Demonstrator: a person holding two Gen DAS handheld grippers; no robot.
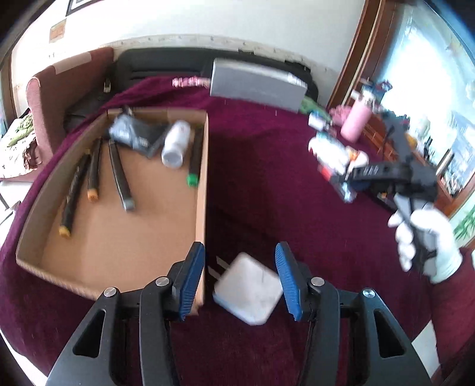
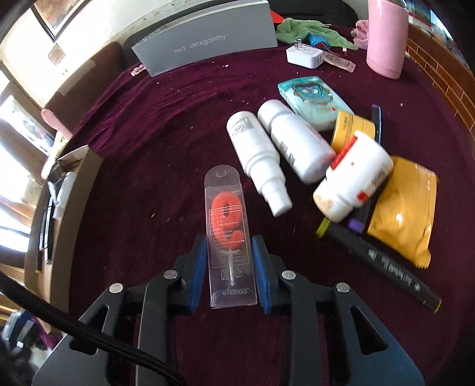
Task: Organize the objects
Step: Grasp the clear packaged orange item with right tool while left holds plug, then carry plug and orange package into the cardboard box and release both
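Straddling the white charger (image 1: 248, 287), your left gripper (image 1: 240, 277) gapes wide, empty; close squarely. Cardboard box (image 1: 204, 190) sits at ten o'clock. Your right gripper (image 2: 228, 271) brackets the lollipop pack (image 2: 228, 234), contact unconfirmed.

A home room: armchair (image 1: 63, 98), framed picture (image 2: 55, 14), maroon-clothed table (image 2: 178, 112).

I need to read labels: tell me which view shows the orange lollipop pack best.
The right wrist view: the orange lollipop pack lies sharp between the right gripper fingers. The left wrist view shows that gripper only far off and blurred.
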